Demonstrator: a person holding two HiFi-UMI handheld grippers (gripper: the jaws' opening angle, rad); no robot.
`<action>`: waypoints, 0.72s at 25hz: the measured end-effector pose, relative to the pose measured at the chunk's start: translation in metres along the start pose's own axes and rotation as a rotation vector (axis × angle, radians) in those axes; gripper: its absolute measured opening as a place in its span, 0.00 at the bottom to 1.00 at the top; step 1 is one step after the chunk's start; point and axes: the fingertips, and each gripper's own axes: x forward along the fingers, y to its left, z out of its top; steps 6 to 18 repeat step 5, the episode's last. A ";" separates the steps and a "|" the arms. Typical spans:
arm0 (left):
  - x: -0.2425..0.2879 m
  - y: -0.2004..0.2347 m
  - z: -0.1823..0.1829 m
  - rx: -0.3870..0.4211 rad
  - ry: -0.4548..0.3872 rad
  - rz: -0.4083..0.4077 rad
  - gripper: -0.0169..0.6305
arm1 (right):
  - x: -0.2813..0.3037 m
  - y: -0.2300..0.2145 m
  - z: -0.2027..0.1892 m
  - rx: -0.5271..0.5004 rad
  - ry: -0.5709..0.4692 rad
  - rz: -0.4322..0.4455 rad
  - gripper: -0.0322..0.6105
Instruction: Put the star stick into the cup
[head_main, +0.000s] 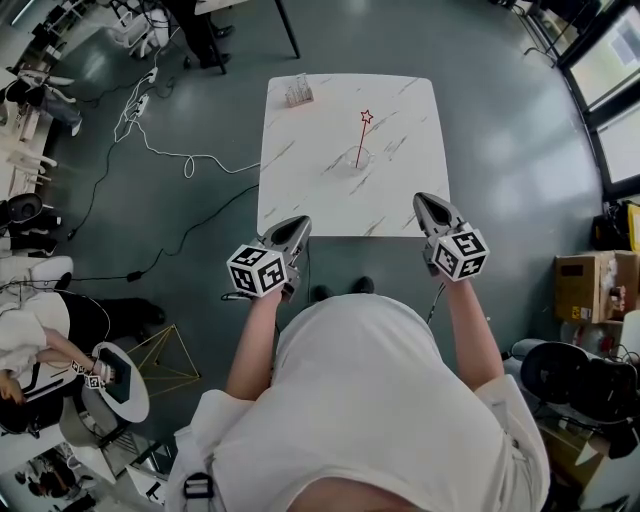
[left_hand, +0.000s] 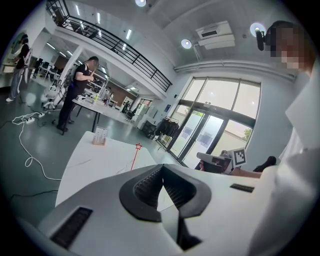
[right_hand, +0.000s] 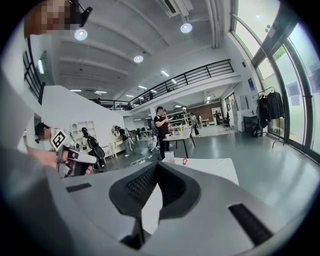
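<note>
A thin red star stick (head_main: 362, 135) stands tilted in a clear cup (head_main: 358, 157) near the middle of the white marble table (head_main: 300, 190). My left gripper (head_main: 298, 226) hovers at the table's near left edge, shut and empty. Over the near right edge, my right gripper (head_main: 428, 201) is also shut on nothing. Both are well short of the cup. In the left gripper view the star stick (left_hand: 135, 157) rises beyond the shut left gripper (left_hand: 162, 170), which hides the cup. Only the star (right_hand: 184, 161) shows above my right gripper (right_hand: 157, 167) in the right gripper view.
A small clear holder (head_main: 298, 91) sits at the table's far left corner. White and black cables (head_main: 160, 150) trail over the floor to the left. A cardboard box (head_main: 590, 285) and a dark chair (head_main: 570, 375) stand at the right. A seated person (head_main: 40, 340) is at the left.
</note>
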 end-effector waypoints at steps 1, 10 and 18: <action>0.000 0.000 0.000 0.001 0.001 -0.001 0.05 | 0.000 0.002 -0.001 -0.002 0.002 0.003 0.09; -0.002 0.001 -0.003 0.002 0.001 0.002 0.05 | -0.001 0.008 -0.006 -0.007 0.009 0.015 0.09; -0.002 0.001 -0.003 0.002 0.001 0.002 0.05 | -0.001 0.008 -0.006 -0.007 0.009 0.015 0.09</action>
